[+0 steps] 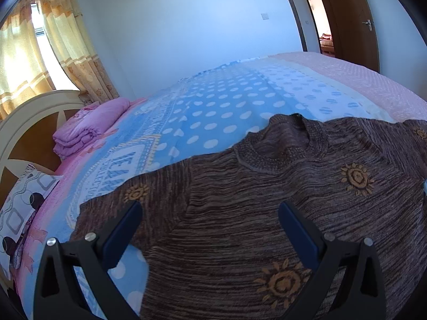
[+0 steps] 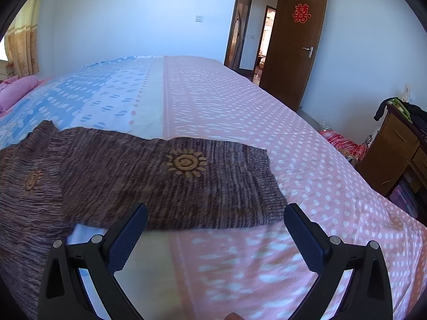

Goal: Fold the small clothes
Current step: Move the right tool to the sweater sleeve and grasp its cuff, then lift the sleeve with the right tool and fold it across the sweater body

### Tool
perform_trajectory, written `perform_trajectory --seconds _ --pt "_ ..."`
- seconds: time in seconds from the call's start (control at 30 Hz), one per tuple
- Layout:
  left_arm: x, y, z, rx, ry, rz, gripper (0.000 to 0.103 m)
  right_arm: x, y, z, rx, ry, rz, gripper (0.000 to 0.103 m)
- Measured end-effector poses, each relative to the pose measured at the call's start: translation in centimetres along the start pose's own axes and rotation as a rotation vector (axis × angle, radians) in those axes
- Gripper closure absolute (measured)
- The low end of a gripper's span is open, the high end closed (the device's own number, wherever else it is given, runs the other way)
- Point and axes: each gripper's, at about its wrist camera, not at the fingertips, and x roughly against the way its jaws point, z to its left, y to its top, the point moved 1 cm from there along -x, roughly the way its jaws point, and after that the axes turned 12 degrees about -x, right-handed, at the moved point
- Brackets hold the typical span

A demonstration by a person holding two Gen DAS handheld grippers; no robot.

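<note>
A brown knitted sweater (image 1: pixel 240 213) with orange sun motifs lies spread flat on the bed, its collar (image 1: pixel 288 144) pointing away. My left gripper (image 1: pixel 210 210) hovers open over the sweater's body, nothing between its blue pads. In the right wrist view one sleeve (image 2: pixel 165 181) of the sweater stretches out to the right over the sheet. My right gripper (image 2: pixel 216 213) stands open just in front of that sleeve's near edge, its fingers empty.
The bed sheet is blue with white dots (image 1: pixel 213 112) on the left and pink with white dots (image 2: pixel 267 122) on the right. A folded pink quilt (image 1: pixel 85 125) and a patterned pillow (image 1: pixel 24 208) lie by the headboard. A wooden cabinet (image 2: pixel 395 149) stands right of the bed, an open door (image 2: pixel 296 42) beyond.
</note>
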Motion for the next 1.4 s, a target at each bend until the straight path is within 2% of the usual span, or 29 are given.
perform_trajectory --seconds 0.2,0.33,0.47,0.57,0.73,1.03,1.1,1.23,1.27,1.33,1.4 --pt "-1.5 0.4 -1.2 -0.017 -0.008 0.021 0.000 -1.4 0.7 -0.8 0.004 -0.009 -0.009 0.002" --pt "-2.4 0.3 -1.6 -0.017 -0.010 0.039 0.000 -2.7 0.9 -1.2 0.003 -0.021 0.009 0.013" --pt "-3.3 0.0 -1.7 -0.011 -0.015 0.055 0.000 -3.7 1.0 -1.6 0.004 -0.036 0.025 0.016" --pt "-3.6 -0.2 -1.8 -0.008 -0.023 0.065 0.000 -4.8 1.3 -3.2 -0.068 -0.015 0.075 0.024" --pt "-4.0 -0.5 -1.5 0.009 -0.027 0.073 0.000 -6.3 1.8 -6.7 -0.210 0.005 0.136 0.030" --pt "-4.4 -0.7 -0.9 0.039 -0.057 0.078 0.000 -7.3 2.3 -8.4 -0.268 0.012 0.162 0.030" --pt "-4.4 -0.7 -0.9 0.038 -0.055 0.080 0.000 -7.4 2.4 -8.0 -0.247 0.018 0.160 0.038" --pt "-4.2 -0.8 -0.8 0.043 -0.057 0.070 0.000 -7.8 2.7 -6.1 -0.170 0.045 0.169 0.067" --pt "-4.2 -0.8 -0.7 0.047 -0.056 0.068 0.000 -7.8 2.8 -6.0 -0.175 0.062 0.173 0.078" --pt "-3.9 -0.8 -0.3 0.064 -0.064 0.062 0.000 -7.8 3.0 -6.0 -0.197 0.088 0.179 0.089" --pt "-3.5 -1.0 0.1 0.077 -0.071 0.055 0.000 -7.4 3.1 -6.0 -0.211 0.095 0.176 0.091"
